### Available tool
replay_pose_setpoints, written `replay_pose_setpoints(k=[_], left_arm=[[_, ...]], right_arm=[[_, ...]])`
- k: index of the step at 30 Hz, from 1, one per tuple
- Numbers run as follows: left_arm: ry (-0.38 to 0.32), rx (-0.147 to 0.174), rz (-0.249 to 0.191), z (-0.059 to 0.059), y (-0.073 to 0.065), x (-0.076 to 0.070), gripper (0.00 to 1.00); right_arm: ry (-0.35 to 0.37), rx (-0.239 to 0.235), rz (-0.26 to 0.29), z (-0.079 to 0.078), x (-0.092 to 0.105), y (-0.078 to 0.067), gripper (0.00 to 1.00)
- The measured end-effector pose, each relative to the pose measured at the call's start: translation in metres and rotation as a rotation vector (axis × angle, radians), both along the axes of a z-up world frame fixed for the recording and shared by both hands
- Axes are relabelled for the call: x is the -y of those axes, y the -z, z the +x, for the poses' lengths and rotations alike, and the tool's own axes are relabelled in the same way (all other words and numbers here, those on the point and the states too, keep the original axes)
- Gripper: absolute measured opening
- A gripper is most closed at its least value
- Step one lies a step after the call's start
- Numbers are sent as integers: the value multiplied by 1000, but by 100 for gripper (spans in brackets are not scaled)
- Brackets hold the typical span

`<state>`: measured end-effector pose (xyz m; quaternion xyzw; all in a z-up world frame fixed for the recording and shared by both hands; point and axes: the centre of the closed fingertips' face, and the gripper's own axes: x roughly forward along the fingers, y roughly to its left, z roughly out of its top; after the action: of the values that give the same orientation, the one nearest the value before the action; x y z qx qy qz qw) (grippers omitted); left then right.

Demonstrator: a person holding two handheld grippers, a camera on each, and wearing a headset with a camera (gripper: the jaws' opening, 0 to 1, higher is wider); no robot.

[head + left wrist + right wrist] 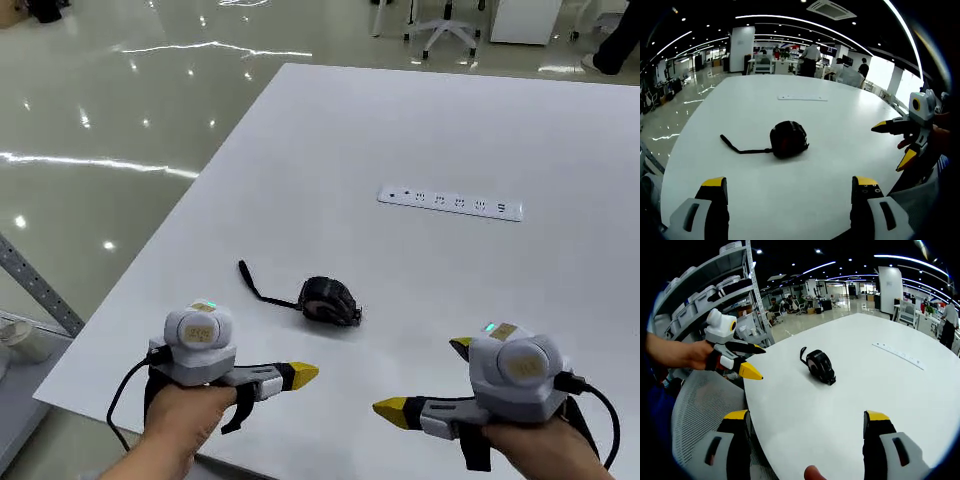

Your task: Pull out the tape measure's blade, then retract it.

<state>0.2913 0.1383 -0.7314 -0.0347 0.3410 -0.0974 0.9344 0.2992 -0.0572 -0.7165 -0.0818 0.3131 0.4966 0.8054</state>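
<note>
A black tape measure point(329, 300) lies on the white table point(420, 120), its black wrist strap point(255, 285) trailing to the left and its blade inside the case. My left gripper point(285, 385) hovers near the table's front edge, open and holding nothing, below and left of the tape. My right gripper point(425, 378) is open too, below and right of it. In the left gripper view the tape measure point(787, 139) sits ahead of the spread jaws of the left gripper point(790, 182). In the right gripper view the tape measure point(820, 366) lies beyond the right gripper point(806, 415).
A white power strip point(450, 201) lies farther back on the table. The table's left edge drops to a glossy floor point(100, 120). A metal shelf rack point(715, 295) and a mesh chair point(700, 410) stand near the front edge. People stand far off.
</note>
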Motion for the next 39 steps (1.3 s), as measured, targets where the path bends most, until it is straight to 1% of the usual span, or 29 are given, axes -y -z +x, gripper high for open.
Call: replay_pose_setpoints(k=[4, 5, 6, 7, 8, 11, 13, 15, 16, 18, 20, 21, 24, 27, 30, 32, 35, 36, 39], left_arm=[[40, 8, 11, -5, -5, 1, 100], [53, 9, 5, -7, -6, 3, 100], [63, 5, 12, -9, -6, 3, 100], [80, 7, 29, -10, -7, 3, 100], [88, 15, 37, -11, -8, 2, 100], [89, 23, 21, -14, -12, -1, 100], [94, 28, 28, -16, -14, -6, 100], [99, 34, 20, -18, -17, -8, 100], [102, 43, 17, -18, -19, -11, 100], [111, 49, 12, -19, -24, -15, 100], [116, 71, 11, -19, -30, -22, 100], [120, 76, 9, -20, -33, -25, 100], [139, 75, 24, -23, -36, -34, 100], [156, 76, 16, -29, -41, -43, 100], [163, 83, 36, -34, -42, -55, 100], [166, 88, 23, -38, -45, -61, 100], [173, 76, 26, -43, -45, -69, 100], [171, 77, 19, -45, -47, -73, 100], [175, 72, 16, -50, -48, -83, 100]], right_arm=[[27, 5, 8, -6, 6, -8, 92], [34, 7, 4, -7, 8, -9, 93], [37, 9, 0, -8, 9, -9, 94], [38, 12, -2, -8, 10, -11, 94], [44, 21, -4, -8, 12, -13, 95], [50, 29, -3, -9, 15, -19, 98], [60, 43, -9, -7, 18, -24, 100], [66, 47, -7, -8, 21, -28, 100], [76, 49, -8, -8, 24, -30, 100], [85, 48, -12, -12, 28, -33, 100], [101, 49, -15, -14, 33, -36, 100], [103, 46, -15, -16, 34, -37, 100], [112, 45, -30, -21, 40, -39, 100], [129, 44, -46, -26, 46, -43, 100], [142, 49, -53, -29, 49, -49, 100], [150, 55, -58, -31, 50, -53, 100], [156, 58, -61, -33, 50, -58, 100], [159, 61, -64, -33, 49, -60, 100], [167, 64, -70, -33, 50, -63, 100]])
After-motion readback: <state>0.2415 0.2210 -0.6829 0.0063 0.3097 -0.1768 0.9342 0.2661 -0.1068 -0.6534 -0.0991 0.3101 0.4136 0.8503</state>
